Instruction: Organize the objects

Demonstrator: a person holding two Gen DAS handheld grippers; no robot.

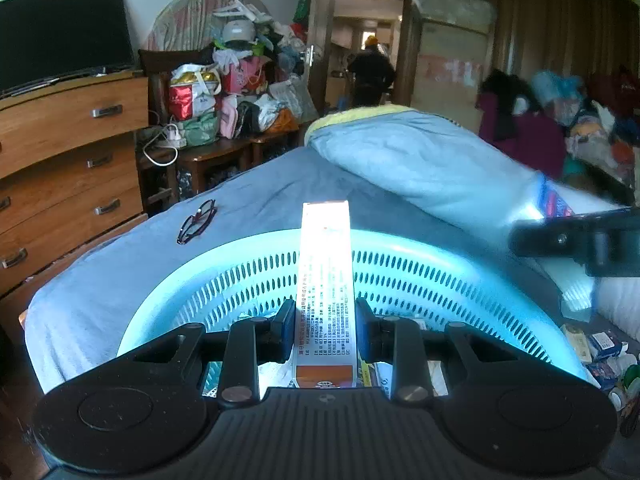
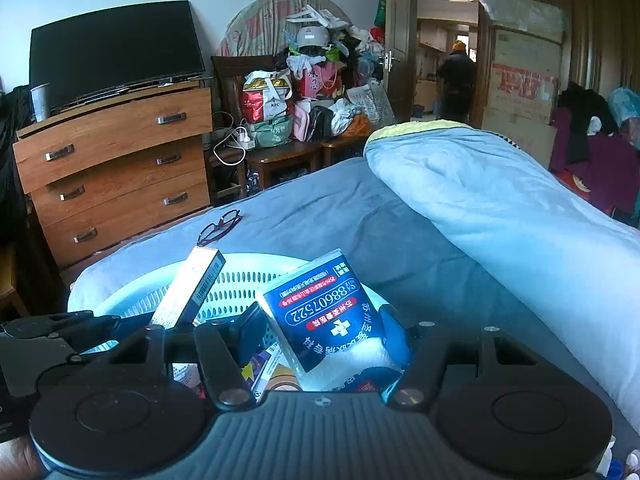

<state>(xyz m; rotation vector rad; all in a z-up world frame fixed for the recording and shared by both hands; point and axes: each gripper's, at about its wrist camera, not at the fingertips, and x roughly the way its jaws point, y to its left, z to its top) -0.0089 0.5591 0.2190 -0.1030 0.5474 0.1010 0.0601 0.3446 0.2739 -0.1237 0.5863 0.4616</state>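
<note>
- Basket [image 1: 400, 276], pale blue with slotted walls, sits on the bed [image 1: 248, 196], small boxes inside.
- Left gripper [image 1: 325, 322] clamps a long white box [image 1: 326, 280] above the basket, pointing to 12 o'clock.
- Right gripper [image 2: 320, 332] grips a blue tissue pack [image 2: 324, 312] over the basket.
- Glasses [image 1: 197, 221] lie on the bed at 10 o'clock from the basket.

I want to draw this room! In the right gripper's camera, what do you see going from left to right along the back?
Paper cup → black TV on the wooden dresser → chair piled with bags → open doorway with a person standing → stacked cardboard boxes → clothes heap.
</note>
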